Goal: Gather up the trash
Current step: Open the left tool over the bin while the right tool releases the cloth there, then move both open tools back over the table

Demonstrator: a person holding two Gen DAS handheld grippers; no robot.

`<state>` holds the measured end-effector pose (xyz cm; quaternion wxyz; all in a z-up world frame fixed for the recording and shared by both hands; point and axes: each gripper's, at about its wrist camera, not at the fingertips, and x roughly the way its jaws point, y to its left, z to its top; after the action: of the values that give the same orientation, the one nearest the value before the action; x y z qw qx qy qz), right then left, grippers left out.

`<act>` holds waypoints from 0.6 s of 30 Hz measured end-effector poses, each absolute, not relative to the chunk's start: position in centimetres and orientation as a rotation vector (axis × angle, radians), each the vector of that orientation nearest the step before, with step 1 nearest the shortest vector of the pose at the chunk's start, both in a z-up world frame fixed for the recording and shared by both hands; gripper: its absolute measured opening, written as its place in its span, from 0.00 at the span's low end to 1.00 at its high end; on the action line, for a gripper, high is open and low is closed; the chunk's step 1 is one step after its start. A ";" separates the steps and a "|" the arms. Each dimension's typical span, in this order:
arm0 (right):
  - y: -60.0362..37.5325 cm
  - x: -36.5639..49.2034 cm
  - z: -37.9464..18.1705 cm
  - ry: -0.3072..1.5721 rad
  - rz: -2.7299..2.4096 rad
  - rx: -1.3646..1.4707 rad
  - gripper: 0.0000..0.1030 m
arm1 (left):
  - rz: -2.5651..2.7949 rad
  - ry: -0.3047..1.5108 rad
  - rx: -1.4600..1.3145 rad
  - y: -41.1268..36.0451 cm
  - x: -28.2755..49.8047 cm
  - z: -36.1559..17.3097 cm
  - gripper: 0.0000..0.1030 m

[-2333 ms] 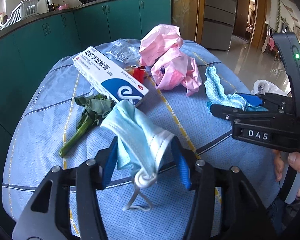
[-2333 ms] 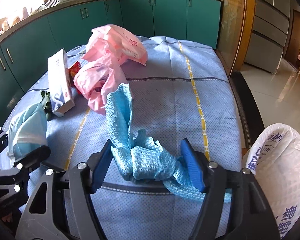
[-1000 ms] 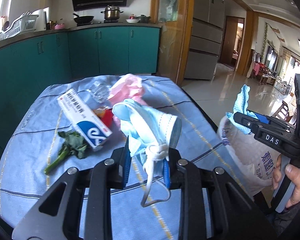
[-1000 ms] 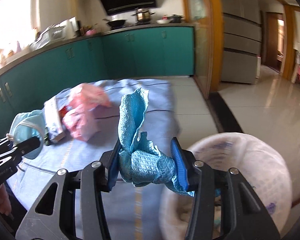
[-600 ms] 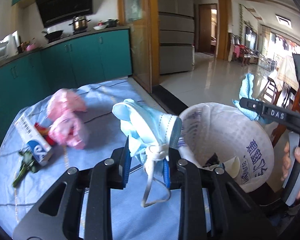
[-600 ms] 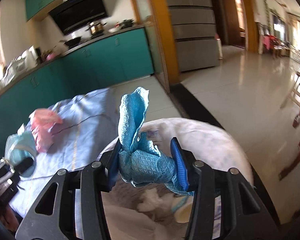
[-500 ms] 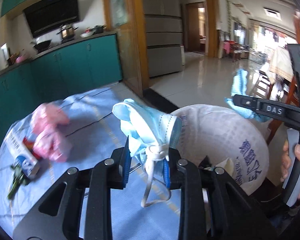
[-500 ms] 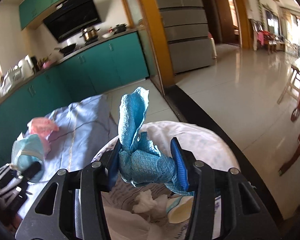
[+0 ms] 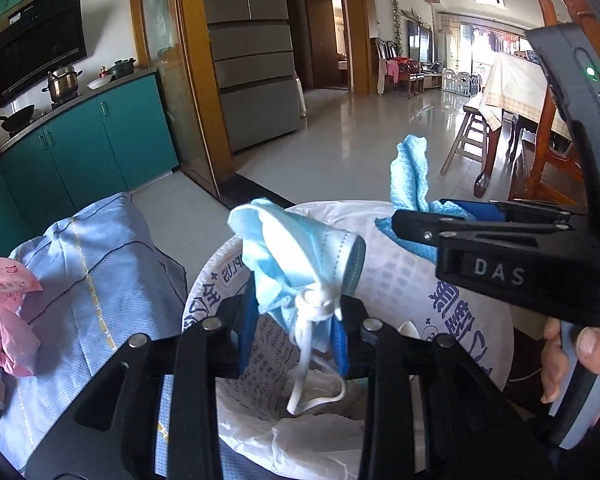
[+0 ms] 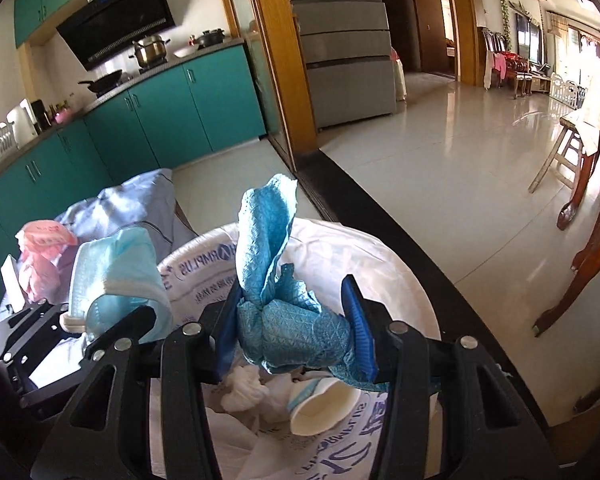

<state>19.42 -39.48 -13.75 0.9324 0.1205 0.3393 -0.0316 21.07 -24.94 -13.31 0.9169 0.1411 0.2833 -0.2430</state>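
A white trash bag (image 9: 460, 312) (image 10: 380, 264) stands open beside the table, under both grippers. Over its mouth, my left gripper (image 9: 294, 328) (image 10: 112, 320) has a crumpled light-blue face mask (image 9: 300, 252) (image 10: 116, 272) between its blue pads. Its jaws are opening, and the mask still sits between them with its ear loops dangling. My right gripper (image 10: 296, 336) (image 9: 420, 224) is shut on a bunched blue cloth (image 10: 268, 232) (image 9: 410, 176), just right of the left one. Inside the bag lie a paper cup (image 10: 324, 404) and crumpled tissue (image 10: 244, 390).
At left is the table under a blue tablecloth (image 9: 100, 280), with pink plastic bags (image 9: 4, 320) (image 10: 44, 248) on it. Teal cabinets (image 10: 160, 120) run behind. A wooden table and stool (image 10: 580, 160) stand to the right on tiled floor. A hand (image 9: 580, 352) grips the right tool.
Both grippers swung from over the table to above the bag's mouth, carrying the mask and the cloth. The left pads now stand a little wider around the mask.
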 end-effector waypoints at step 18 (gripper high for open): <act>-39.2 19.9 -13.3 0.679 -0.092 0.243 0.70 | -0.423 0.534 0.283 -21.4 19.8 -11.9 0.66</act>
<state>19.87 -39.16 -13.26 0.9346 0.1189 0.3322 -0.0449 19.85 -21.42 -11.88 0.9327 0.1383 0.2609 -0.2070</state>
